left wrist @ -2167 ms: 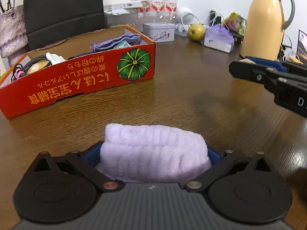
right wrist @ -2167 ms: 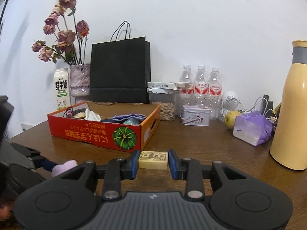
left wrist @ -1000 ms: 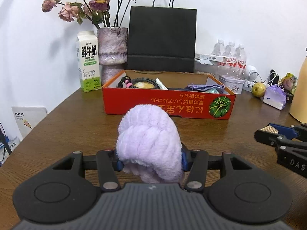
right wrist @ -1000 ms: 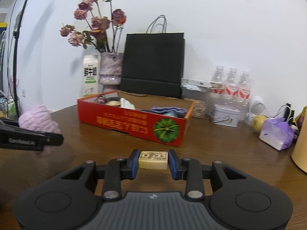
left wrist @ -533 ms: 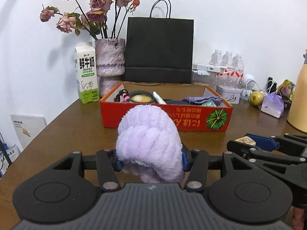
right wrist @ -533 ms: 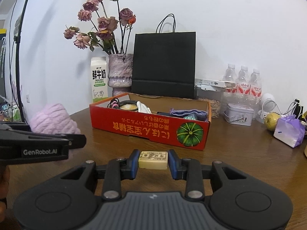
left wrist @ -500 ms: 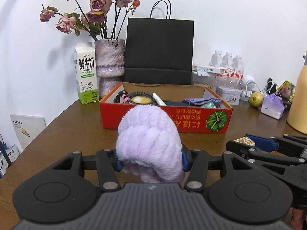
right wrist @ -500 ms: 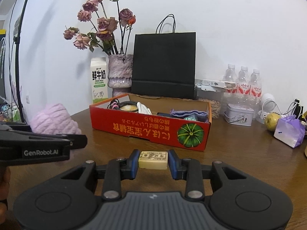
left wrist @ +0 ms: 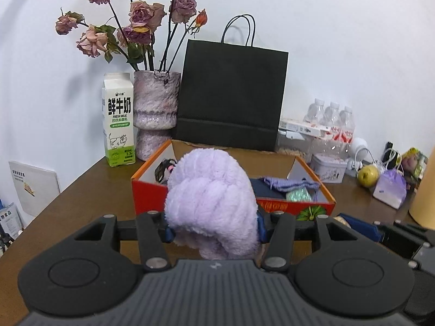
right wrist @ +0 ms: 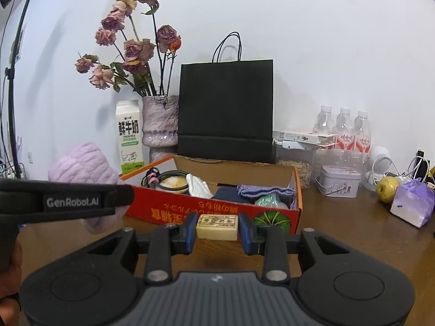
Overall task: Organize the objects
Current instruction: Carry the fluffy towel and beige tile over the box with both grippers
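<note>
My left gripper (left wrist: pixel 213 229) is shut on a fluffy lilac rolled towel (left wrist: pixel 210 198), held above the table just in front of the red cardboard box (left wrist: pixel 274 206). In the right wrist view the same lilac towel (right wrist: pixel 81 165) shows at the left behind the left gripper's arm (right wrist: pixel 62 201). My right gripper (right wrist: pixel 217 229) is shut on a small cream soap bar (right wrist: pixel 217 226), raised close to the red box (right wrist: pixel 174 209) front wall. The box holds a coiled cable with a round tin, a white cloth, a dark pouch and a lilac knitted bag (right wrist: pixel 263 191).
Behind the box stand a black paper bag (right wrist: pixel 225 108), a vase of dried roses (right wrist: pixel 160 122) and a milk carton (right wrist: pixel 129 138). Water bottles (right wrist: pixel 342 127), a small tin (right wrist: pixel 339 180), a pear (right wrist: pixel 386 186), a lilac packet (right wrist: pixel 413 203) lie right. A yellow flask edge (left wrist: pixel 424 190) stands far right.
Both grippers have risen and come closer to the red box, so its inside is now seen from above. Each keeps its grip, the left on the towel, the right on the soap.
</note>
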{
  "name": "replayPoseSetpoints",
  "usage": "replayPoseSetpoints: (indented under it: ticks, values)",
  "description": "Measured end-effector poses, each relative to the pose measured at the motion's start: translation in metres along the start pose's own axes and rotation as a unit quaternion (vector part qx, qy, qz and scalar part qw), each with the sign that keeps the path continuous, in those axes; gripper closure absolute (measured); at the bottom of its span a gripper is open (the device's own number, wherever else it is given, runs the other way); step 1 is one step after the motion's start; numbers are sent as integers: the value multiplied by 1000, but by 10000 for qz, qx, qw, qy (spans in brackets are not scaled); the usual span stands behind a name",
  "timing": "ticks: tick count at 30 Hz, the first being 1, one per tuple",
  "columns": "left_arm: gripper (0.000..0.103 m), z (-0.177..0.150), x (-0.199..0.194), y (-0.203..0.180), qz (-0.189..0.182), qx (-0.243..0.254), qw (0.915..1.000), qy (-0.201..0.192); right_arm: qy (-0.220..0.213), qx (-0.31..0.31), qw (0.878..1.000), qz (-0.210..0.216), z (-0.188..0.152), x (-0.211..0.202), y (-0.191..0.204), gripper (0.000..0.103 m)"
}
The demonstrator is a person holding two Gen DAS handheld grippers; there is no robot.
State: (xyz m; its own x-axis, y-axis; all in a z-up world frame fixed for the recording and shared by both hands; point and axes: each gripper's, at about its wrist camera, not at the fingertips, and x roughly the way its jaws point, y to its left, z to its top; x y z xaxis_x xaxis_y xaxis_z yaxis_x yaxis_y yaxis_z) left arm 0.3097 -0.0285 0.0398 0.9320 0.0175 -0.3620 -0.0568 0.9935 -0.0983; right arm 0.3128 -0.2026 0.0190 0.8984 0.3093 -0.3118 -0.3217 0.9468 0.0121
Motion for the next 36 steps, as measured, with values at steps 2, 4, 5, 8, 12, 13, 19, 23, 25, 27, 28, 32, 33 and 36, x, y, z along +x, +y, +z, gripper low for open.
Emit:
replayPoseSetpoints:
  ticks: [2, 4, 5, 8, 12, 13, 19, 23, 25, 27, 28, 32, 33, 36]
  values:
    - [50, 5, 6, 0, -6, -47, 10000, -27, -1, 19, 10000, -9, 3, 7, -2, 72]
    - [50, 10, 12, 0, 4, -75, 10000, -62, -20, 40, 10000, -12, 7, 14, -4, 72]
    - [50, 13, 15, 0, 4, -85, 9999, -77, -37, 50, 10000, -8, 9, 17, -4, 72]
    - [50, 19, 25, 0, 18, -110, 9999, -122, -105, 79, 9999, -2, 15, 28, -7, 72]
    - [50, 27, 39, 0, 14, -179, 9997, -183, -158, 132, 9998, 31, 21, 43, -12, 72]
    - [50, 29, 43, 0, 6, -171, 9997, -192, -169, 136, 9998, 40, 23, 47, -13, 72]
    - [50, 37, 66, -3, 14, -123, 9997, -200, -193, 97, 9997, 78, 29, 70, -17, 72]
    - [50, 44, 82, -4, 31, -113, 9996, -243, -224, 69, 9997, 77, 34, 85, -20, 72]
    - [50, 48, 89, -4, 43, -108, 9996, -276, -246, 54, 9997, 63, 37, 92, -23, 72]
    - [50, 51, 98, -4, 33, -109, 9995, -286, -266, 53, 9996, 45, 39, 99, -25, 72]
    - [50, 53, 102, -4, 25, -104, 9995, -287, -275, 52, 9996, 37, 41, 103, -26, 72]
    - [50, 58, 120, -6, 28, -51, 9995, -311, -299, 20, 9995, 18, 46, 119, -30, 72]
    - [50, 60, 124, -7, 33, -45, 9995, -316, -308, 11, 9995, 13, 47, 123, -31, 72]
    - [50, 64, 138, -8, 41, -26, 9995, -304, -335, -7, 9994, -6, 52, 136, -33, 72]
